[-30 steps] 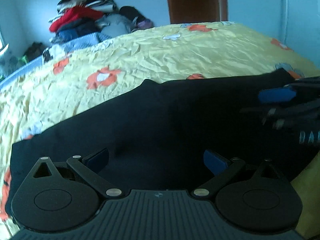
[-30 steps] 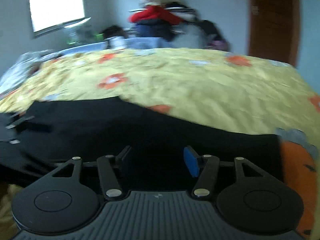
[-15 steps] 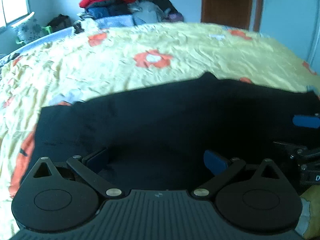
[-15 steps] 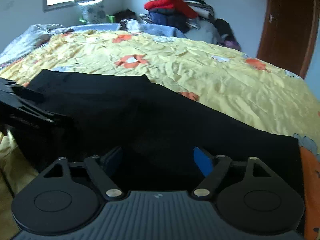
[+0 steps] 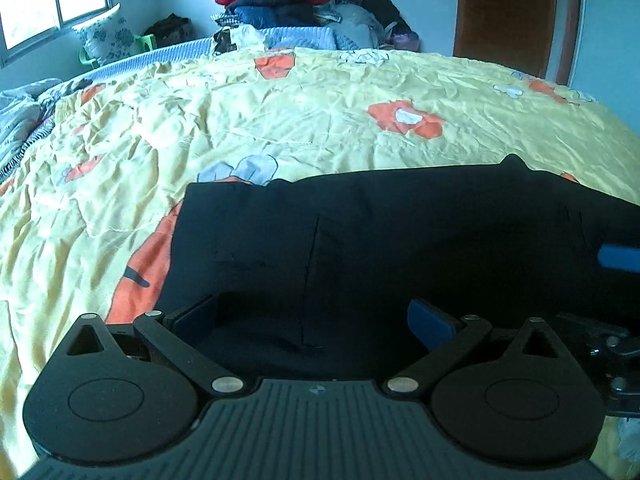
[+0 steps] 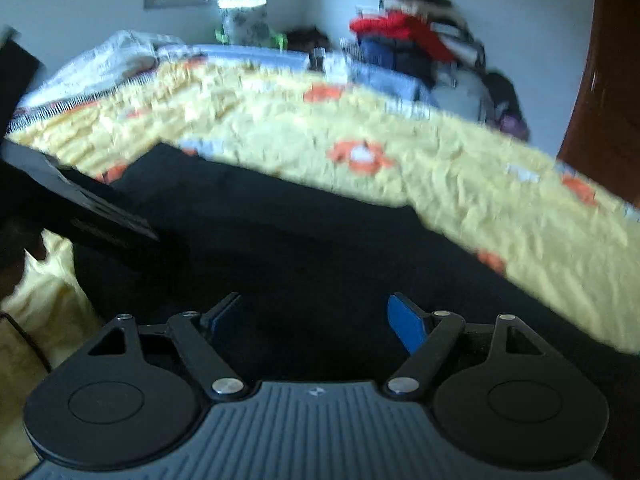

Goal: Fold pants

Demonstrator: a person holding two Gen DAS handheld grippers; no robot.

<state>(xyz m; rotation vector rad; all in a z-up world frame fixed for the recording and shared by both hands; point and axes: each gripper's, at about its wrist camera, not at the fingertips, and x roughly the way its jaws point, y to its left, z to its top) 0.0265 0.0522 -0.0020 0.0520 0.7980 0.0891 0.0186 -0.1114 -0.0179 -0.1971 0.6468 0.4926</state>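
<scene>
Black pants (image 5: 380, 224) lie flat on a yellow flowered bedspread (image 5: 280, 120), their left end squared off. My left gripper (image 5: 314, 316) is open and empty, low over the pants' near edge by that end. My right gripper (image 6: 316, 316) is open and empty over the pants (image 6: 300, 232) further right; that view is blurred. The right gripper's blue pad (image 5: 618, 258) shows at the left wrist view's right edge. The left gripper's body (image 6: 76, 200) shows at the right wrist view's left edge.
A pile of clothes (image 5: 288, 0) with a red jacket on top stands beyond the bed's far side. A brown door (image 5: 506, 12) is at the back right, a window (image 5: 44, 0) at the back left. Grey bedding (image 5: 20, 108) lies at the bed's left.
Both grippers have swung to the left along the pants. The left wrist view now reaches the pants' left end. Both stay open and empty.
</scene>
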